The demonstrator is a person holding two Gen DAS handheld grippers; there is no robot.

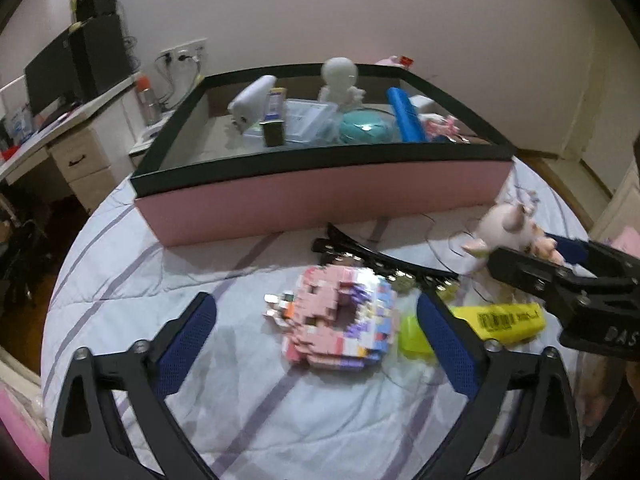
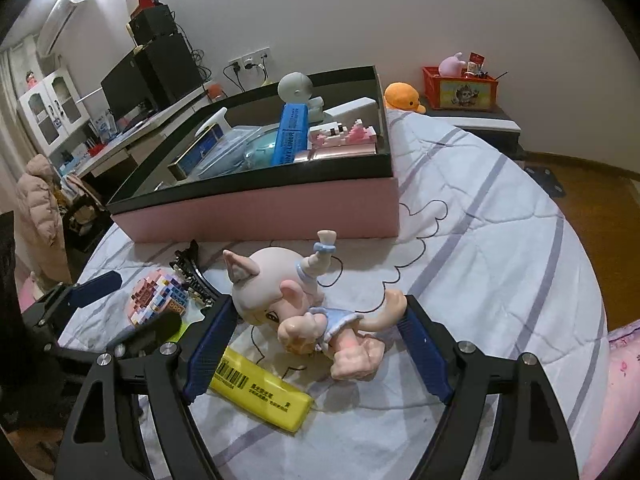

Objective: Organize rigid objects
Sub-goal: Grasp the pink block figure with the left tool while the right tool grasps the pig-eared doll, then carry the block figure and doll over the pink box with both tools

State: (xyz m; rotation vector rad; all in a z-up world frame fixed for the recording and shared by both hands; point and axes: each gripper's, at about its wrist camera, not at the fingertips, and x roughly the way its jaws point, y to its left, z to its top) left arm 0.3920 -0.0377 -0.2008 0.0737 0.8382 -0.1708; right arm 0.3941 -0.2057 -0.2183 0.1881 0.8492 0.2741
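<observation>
The right gripper (image 2: 320,320) stood wide around a cat-eared doll figurine (image 2: 296,312) lying on its side on the striped bedsheet (image 2: 500,240). Its left pad touched or nearly touched the doll's head, and its right pad sat against or just beside a raised limb; whether the pads pressed could not be told. Part of the doll's body was hidden behind its own skirt and limbs. A yellow barcoded block (image 2: 260,396) lay partly under the left finger.

The left gripper (image 1: 316,316) was spread wide, its pads either side of a pink building-block model (image 1: 340,320) without touching it. The model was blurred, so its form was hard to make out. A yellow-green object (image 1: 414,336) beside it was half hidden by the right finger. A black hair clip (image 1: 380,260) lay just beyond the model, its far end lost under the other gripper.

Farther out sat a pink box with a black rim (image 1: 320,204). Inside it were a white figurine (image 1: 340,80), a blue rectangular pack (image 1: 406,116), a teal round case (image 1: 366,128), a clear plastic case (image 1: 308,120), a white rounded device (image 1: 250,100) and a small dark carton (image 1: 274,132). The box's near wall hid their bases, and the right corner held pink pieces too small to identify.
</observation>
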